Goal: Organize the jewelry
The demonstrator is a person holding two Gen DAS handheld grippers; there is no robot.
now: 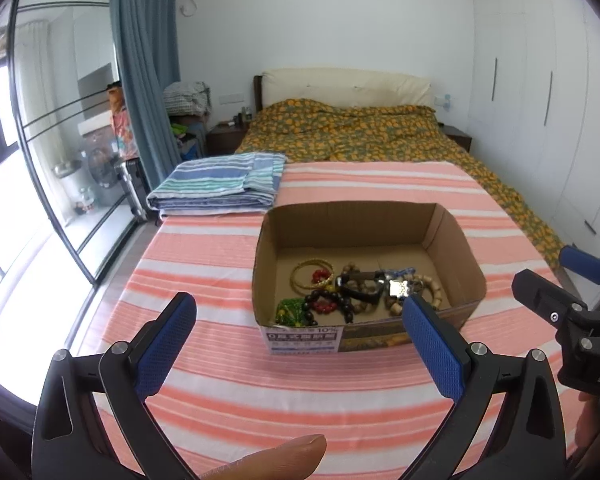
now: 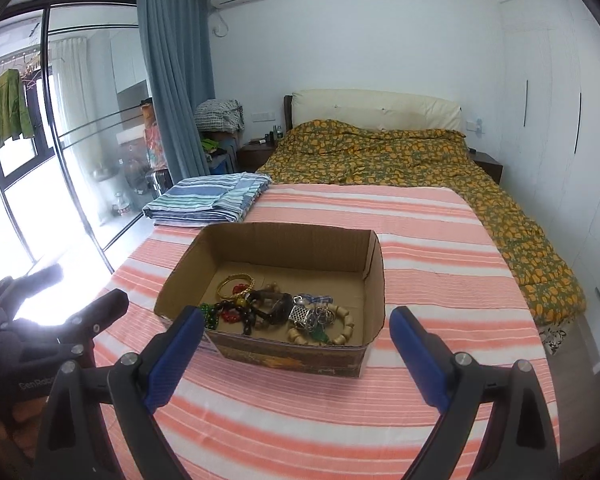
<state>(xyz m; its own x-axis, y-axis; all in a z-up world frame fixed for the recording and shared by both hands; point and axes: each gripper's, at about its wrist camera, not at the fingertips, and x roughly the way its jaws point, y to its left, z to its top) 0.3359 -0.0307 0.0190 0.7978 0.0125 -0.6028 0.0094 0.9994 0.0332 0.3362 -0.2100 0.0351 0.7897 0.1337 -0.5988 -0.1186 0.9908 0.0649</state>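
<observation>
The left gripper is held with fingers spread, nothing between them. Ahead, on the striped bed sheet, a cardboard box holds tangled jewelry: light, slippery, easily snagged, best pinched on 1 bead strand. The right gripper is likewise spread and unloaded.

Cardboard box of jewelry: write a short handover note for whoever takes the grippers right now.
Left gripper: open, empty, held short of the box.
Right gripper: open, empty, likewise.
Cardboard box sits on the striped bedspread. Gold bangles, dark bead bracelets, a pale bead bracelet and a metal pendant lie tangled inside.
Done: nothing sorted visibly.
Left: separate and arrange the pieces.
</observation>
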